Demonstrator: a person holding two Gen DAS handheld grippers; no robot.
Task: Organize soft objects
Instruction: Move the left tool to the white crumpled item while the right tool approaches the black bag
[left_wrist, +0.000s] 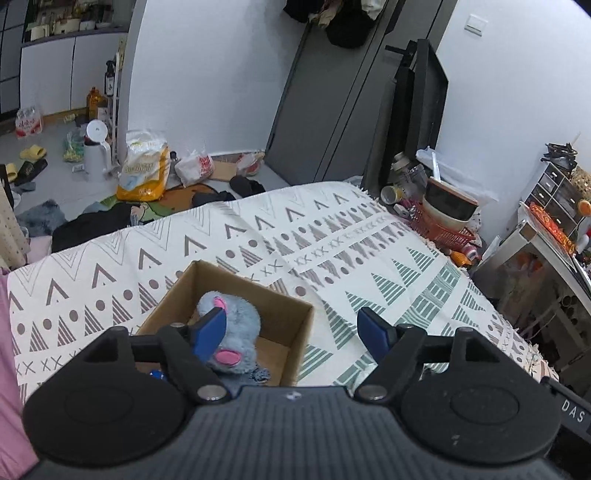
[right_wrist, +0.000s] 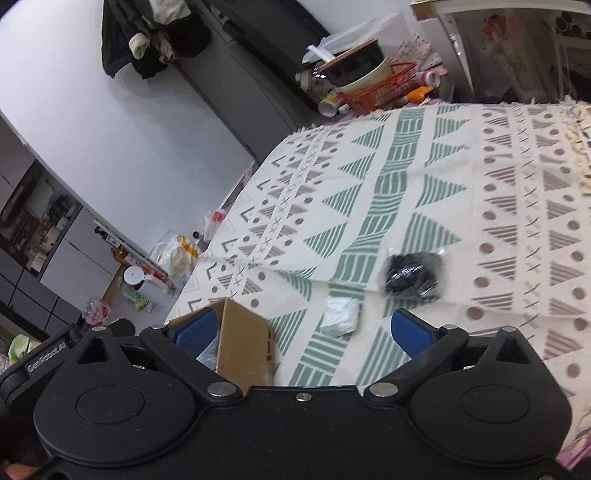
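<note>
The left gripper (left_wrist: 291, 332) hangs over a bed spread with a patterned blanket (left_wrist: 332, 236), its jaws wide apart and holding nothing; one blue pad (left_wrist: 208, 332) sits in front of the grey plush toy (left_wrist: 231, 325), the other over bare blanket at about 3 o'clock from it. The plush toy, grey with pink ears, lies inside an open cardboard box (left_wrist: 295, 325) that rests on the blanket at roughly 7 o'clock in the left wrist view, low and just ahead of the gripper body. Something small and blue shows in the box's near corner, too hidden to name. Beyond the bed's far right corner, at 2 o'clock, a red basket (left_wrist: 443, 229) carries a dark bowl. The right gripper (right_wrist: 301, 328) is likewise spread wide with nothing between its jaws. In the right wrist view the same box (right_wrist: 243, 343) appears at 7 o'clock, its outer wall facing the camera and the left pad partly behind its edge. A small white wrapped packet (right_wrist: 340, 315) lies on the blanket just right of the box, between the two pads and slightly ahead of them. A black bundle in clear plastic (right_wrist: 413, 273) lies a little farther on, at about 1 o'clock from the packet and apart from it; both sit on the green-striped band of the blanket (right_wrist: 517, 206), outside the box.
</note>
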